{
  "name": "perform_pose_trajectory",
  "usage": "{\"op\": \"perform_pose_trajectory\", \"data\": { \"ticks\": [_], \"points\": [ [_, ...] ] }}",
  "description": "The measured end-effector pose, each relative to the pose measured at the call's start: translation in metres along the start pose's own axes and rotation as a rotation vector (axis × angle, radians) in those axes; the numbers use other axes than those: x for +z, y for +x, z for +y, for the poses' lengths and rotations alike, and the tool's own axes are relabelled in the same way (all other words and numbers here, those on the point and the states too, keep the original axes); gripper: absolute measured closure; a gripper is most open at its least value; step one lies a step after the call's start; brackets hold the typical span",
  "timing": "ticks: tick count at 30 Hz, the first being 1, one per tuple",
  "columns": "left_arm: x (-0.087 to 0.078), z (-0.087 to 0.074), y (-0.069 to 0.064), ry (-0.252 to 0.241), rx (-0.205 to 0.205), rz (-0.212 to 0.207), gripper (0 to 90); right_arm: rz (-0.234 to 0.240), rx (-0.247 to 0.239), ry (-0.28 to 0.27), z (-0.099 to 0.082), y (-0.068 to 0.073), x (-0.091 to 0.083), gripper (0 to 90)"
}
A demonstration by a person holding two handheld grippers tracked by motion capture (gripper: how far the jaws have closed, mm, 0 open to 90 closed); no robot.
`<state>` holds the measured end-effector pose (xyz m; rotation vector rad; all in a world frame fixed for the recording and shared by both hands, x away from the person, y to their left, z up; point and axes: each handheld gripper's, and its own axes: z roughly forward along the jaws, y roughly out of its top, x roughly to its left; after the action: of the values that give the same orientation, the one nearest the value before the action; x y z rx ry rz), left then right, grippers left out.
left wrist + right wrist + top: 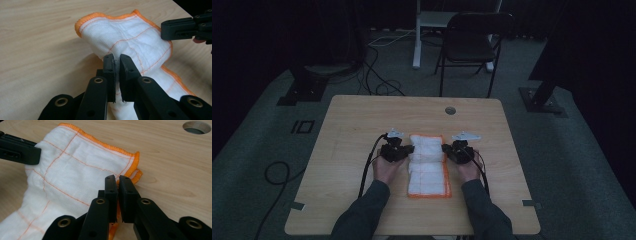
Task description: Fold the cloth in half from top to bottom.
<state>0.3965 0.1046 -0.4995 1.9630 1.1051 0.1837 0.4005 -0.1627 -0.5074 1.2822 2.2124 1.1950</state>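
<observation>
The white, orange-hemmed woven cloth (428, 165) lies between both tools, left tool (117, 62) and right tool (117, 183) each pinching an opposite long edge, its length running toward the person.

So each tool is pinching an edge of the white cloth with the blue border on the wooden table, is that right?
Not quite: the border is orange, not blue, as the left gripper view shows. The rest holds: the left tool and the right tool each pinch an edge of the white cloth on the wooden table.
</observation>
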Motion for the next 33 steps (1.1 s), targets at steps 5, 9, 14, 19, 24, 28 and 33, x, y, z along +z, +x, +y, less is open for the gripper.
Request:
{"op": "perform_pose_trajectory", "data": {
  "ticks": [5,9,14,19,24,28,33],
  "points": [
    [-0.004,-0.007,-0.006,0.026,0.014,-0.022,85.4,0.012,-0.018,0.011,-0.01,0.007,-0.008,85.9],
    [-0.007,-0.012,-0.01,0.03,0.023,-0.034,85.5,0.023,-0.014,0.012,-0.016,0.01,-0.014,85.9],
    [-0.011,-0.017,-0.015,0.028,0.023,-0.047,85.5,0.032,-0.027,0.017,-0.022,0.014,-0.022,85.9],
    [-0.015,-0.027,-0.019,0.038,0.008,-0.065,85.3,0.042,-0.037,0.032,-0.034,0.02,-0.029,85.7],
    [-0.016,-0.041,-0.027,0.071,0.031,-0.065,85.3,0.052,-0.045,0.052,-0.044,0.024,-0.033,85.4],
    [-0.016,-0.051,-0.03,0.098,0.037,-0.057,84.6,0.062,-0.051,0.083,-0.053,0.029,-0.037,83.4],
    [-0.017,-0.06,-0.032,0.114,0.046,-0.041,79.9,0.073,-0.043,0.123,-0.062,0.032,-0.038,65.7]
  ]
}}
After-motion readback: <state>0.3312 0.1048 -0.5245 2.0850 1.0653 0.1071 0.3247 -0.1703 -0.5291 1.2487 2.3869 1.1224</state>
